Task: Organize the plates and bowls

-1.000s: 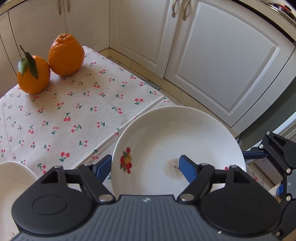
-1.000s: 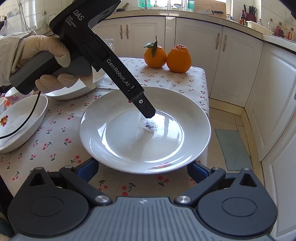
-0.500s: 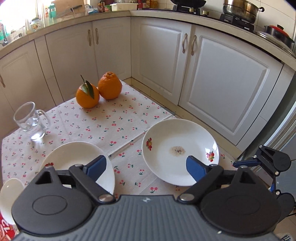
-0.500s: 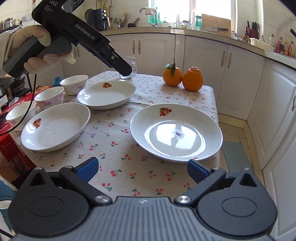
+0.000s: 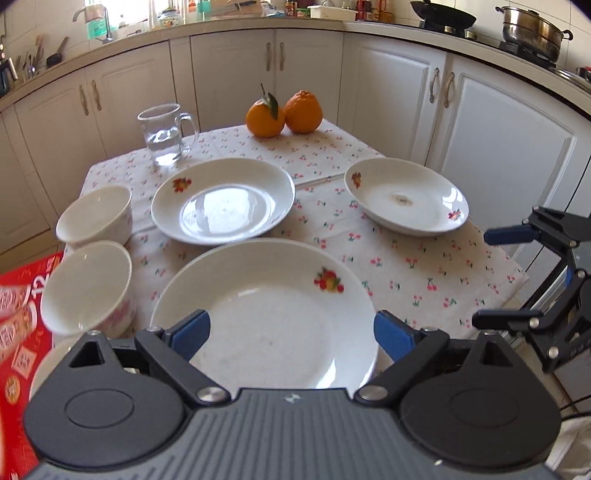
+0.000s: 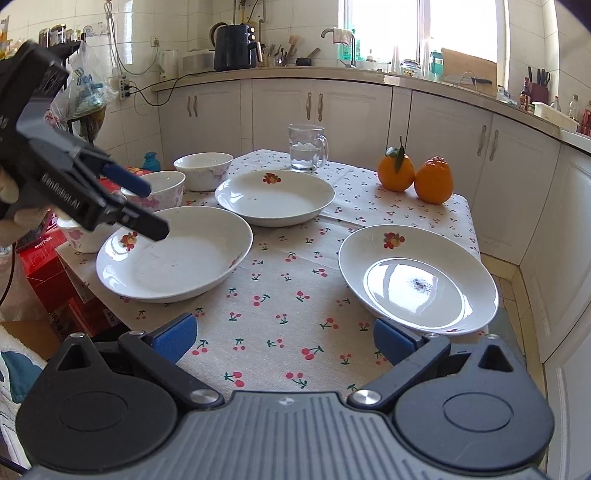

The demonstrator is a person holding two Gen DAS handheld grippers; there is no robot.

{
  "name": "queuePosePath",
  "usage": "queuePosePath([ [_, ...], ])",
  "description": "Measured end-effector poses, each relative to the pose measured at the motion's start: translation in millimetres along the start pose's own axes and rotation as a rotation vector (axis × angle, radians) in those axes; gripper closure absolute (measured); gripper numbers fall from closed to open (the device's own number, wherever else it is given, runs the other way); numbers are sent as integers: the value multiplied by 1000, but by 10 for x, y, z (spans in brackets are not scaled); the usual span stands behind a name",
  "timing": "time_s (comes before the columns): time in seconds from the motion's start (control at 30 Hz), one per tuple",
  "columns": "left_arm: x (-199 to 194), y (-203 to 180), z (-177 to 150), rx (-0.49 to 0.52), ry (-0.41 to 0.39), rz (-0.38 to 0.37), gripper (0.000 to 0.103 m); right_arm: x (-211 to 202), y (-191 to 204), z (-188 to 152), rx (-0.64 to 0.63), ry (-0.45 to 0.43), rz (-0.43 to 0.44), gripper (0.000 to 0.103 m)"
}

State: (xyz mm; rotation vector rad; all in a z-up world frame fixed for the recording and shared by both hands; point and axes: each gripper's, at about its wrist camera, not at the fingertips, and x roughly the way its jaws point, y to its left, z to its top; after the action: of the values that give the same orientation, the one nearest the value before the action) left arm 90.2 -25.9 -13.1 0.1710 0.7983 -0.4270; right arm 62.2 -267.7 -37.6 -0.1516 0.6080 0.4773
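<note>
Kitchen worktop under cherry cloth [image 6: 280, 295]: three plates, nearest plate [image 5: 266, 317] at near edge below left gripper [image 5: 291, 328], jaws just opened, empty. Right gripper [image 6: 282, 336] open, empty. Bowls [image 5: 88, 284] at left edge. Glazed ceramic: stiff, slick, breakable; pinch at rim.

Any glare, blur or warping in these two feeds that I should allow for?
Left wrist view: glare covers the middle plate; the bowls and red box at the left edge look smeared; cabinet lines bow with the fisheye. Right wrist view: the window is blown out; a bright patch sits in the right-hand plate.
</note>
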Motion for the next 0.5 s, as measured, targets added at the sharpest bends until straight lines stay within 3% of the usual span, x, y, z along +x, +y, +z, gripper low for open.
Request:
queuePosePath([
  [0.23, -187, 34, -483, -45, 5, 94, 8, 92, 83, 83, -18, 6, 64, 0],
  [0.5, -99, 54, -652, -86, 19, 122, 8, 316, 144, 360, -77, 40, 180, 0],
])
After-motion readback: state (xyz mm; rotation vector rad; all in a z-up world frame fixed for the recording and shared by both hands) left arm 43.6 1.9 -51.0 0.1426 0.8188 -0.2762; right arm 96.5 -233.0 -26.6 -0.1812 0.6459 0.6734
